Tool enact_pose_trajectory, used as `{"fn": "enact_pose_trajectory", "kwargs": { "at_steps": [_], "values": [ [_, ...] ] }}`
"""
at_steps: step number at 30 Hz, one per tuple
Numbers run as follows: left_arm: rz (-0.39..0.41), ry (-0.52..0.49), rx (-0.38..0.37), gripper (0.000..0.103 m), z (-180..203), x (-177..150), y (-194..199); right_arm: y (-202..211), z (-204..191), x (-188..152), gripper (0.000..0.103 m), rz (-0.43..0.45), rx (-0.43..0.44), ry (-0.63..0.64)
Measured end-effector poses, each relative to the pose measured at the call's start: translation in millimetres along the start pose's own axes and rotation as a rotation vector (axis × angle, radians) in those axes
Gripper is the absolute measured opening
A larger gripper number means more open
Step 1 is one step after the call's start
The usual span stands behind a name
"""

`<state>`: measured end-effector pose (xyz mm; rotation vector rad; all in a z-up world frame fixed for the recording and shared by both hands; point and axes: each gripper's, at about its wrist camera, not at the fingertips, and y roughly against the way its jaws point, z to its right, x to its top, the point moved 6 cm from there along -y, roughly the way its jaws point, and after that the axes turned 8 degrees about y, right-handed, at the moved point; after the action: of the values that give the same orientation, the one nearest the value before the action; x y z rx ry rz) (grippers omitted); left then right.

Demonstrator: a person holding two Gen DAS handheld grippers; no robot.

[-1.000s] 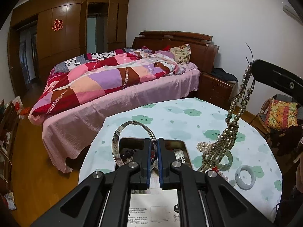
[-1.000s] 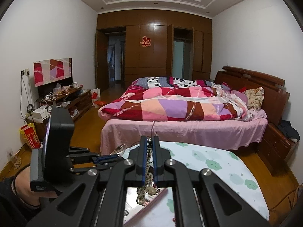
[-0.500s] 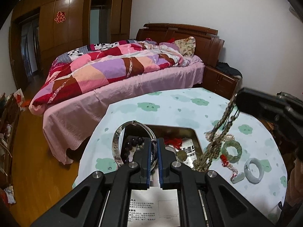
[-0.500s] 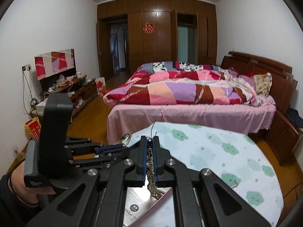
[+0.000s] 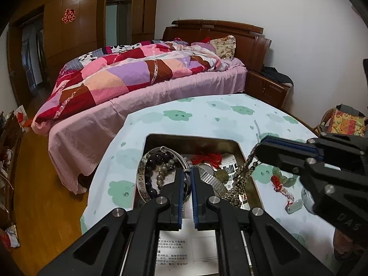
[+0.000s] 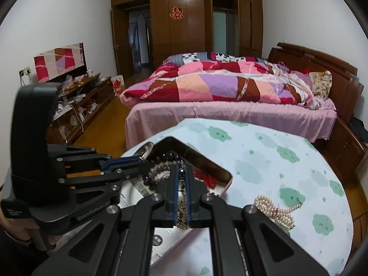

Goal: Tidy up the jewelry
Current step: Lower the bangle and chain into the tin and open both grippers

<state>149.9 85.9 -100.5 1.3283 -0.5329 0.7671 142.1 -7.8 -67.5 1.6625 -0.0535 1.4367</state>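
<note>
Left gripper (image 5: 186, 179): its jaws are pinching the rim of a wide silver bangle (image 5: 140, 179), almost closed on the thin metal, and it is reaching over the near left part of the tin.
Silver bangle: it is standing tilted on edge inside the tin, ringing the dark bead bracelet (image 5: 153, 161) and a paler grey bead string (image 5: 166, 169) lying within its loop.
Right gripper (image 6: 181, 179): its jaws are clamping narrowly on a dull gold chain necklace (image 5: 241, 181); in the left wrist view it is coming in from the right, above the tin's right edge.
Chain necklace: it is hanging from the right gripper's tips, its lower end piling on the tin's contents at the near right.
Tin (image 5: 191, 139): a shallow metal box is sitting on the table, its far wall bare; it is also holding a red cord tangle (image 5: 207, 157), a printed paper and a ribbed metal band.
Table (image 5: 207, 117): it is wearing a pale cloth with green cloud shapes.
Right of the tin: a green jade bangle (image 5: 284, 178) and a red-corded pendant (image 5: 291, 207) are lying on the cloth, partly hidden by the right gripper.
Pearl necklace (image 6: 273, 208): it is lying heaped on the cloth, to the right of the tin in the right wrist view.
Far side: a bed (image 5: 142, 78) with a patchwork quilt is filling the room beyond the table.
</note>
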Motion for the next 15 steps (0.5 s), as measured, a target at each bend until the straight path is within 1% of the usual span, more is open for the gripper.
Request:
{"fn": "enact_pose_trajectory", "kwargs": {
  "at_steps": [7, 15],
  "values": [
    [-0.019, -0.002, 0.006, 0.005, -1, -5, -7, -13, -3, -12, 0.008, -0.042, 0.006, 0.000],
    [-0.032, -0.005, 0.005, 0.006, -1, -8, -11, -21, -3, -18, 0.008, -0.066, 0.006, -0.004]
  ]
}}
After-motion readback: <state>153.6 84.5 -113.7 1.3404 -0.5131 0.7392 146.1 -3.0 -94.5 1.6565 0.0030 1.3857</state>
